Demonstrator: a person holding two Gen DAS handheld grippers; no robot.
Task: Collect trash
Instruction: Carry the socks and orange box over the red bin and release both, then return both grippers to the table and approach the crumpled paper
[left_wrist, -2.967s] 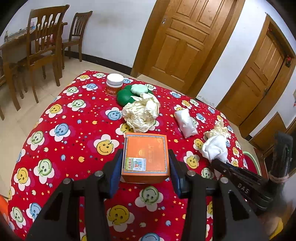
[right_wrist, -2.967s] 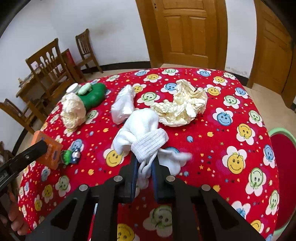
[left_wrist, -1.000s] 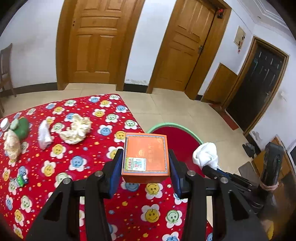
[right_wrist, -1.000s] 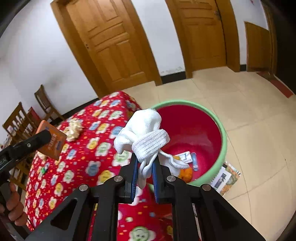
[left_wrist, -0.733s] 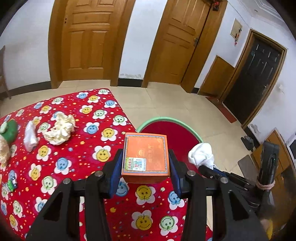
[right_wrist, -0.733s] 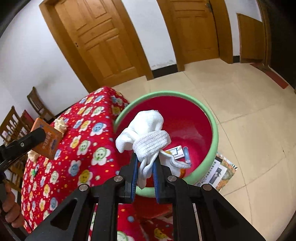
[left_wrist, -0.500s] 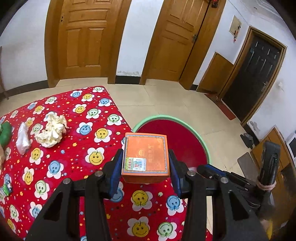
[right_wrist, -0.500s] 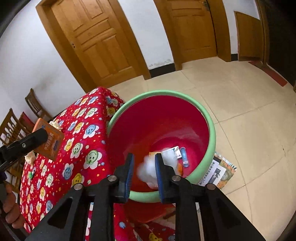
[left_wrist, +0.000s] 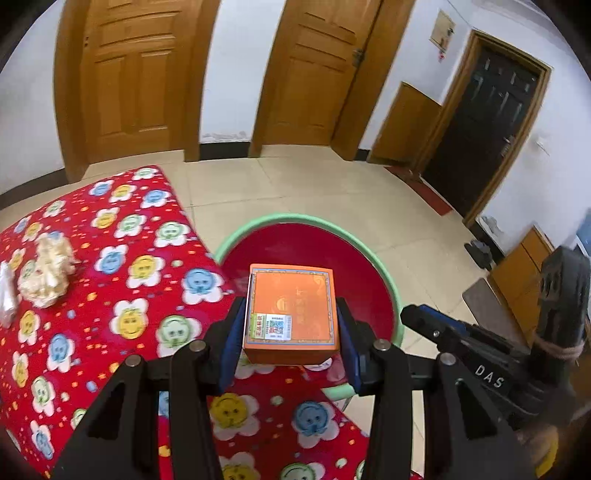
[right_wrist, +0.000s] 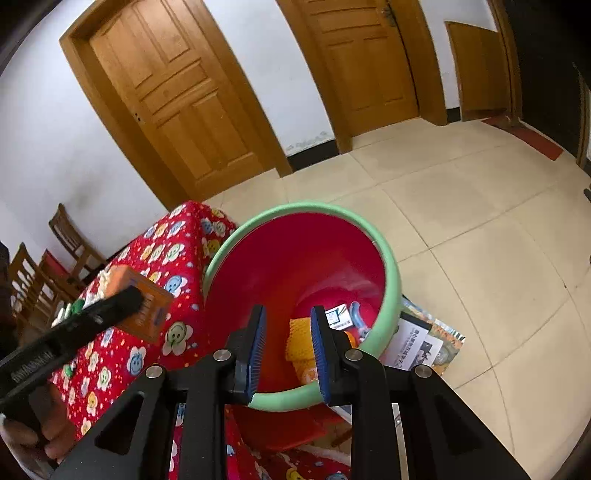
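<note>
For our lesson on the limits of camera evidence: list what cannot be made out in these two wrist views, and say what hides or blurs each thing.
- Bin bottom, right wrist view: the right gripper, open and empty, its jaws just opened, covers part of the litter.
- Bin floor, left wrist view: the orange box, clamped in the left gripper, covers it.
- Box label print: too small.
- Crumpled paper on the tablecloth: blurred.
- Papers behind the bin: partly hidden by its rim.

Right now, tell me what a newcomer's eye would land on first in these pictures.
First, the orange box, clamped between the left gripper's jaws above the edge of the red bin. Next, that green-rimmed bin itself, standing on the floor beside the table under the red smiley-flower cloth. The right gripper hangs empty over the bin's mouth.
</note>
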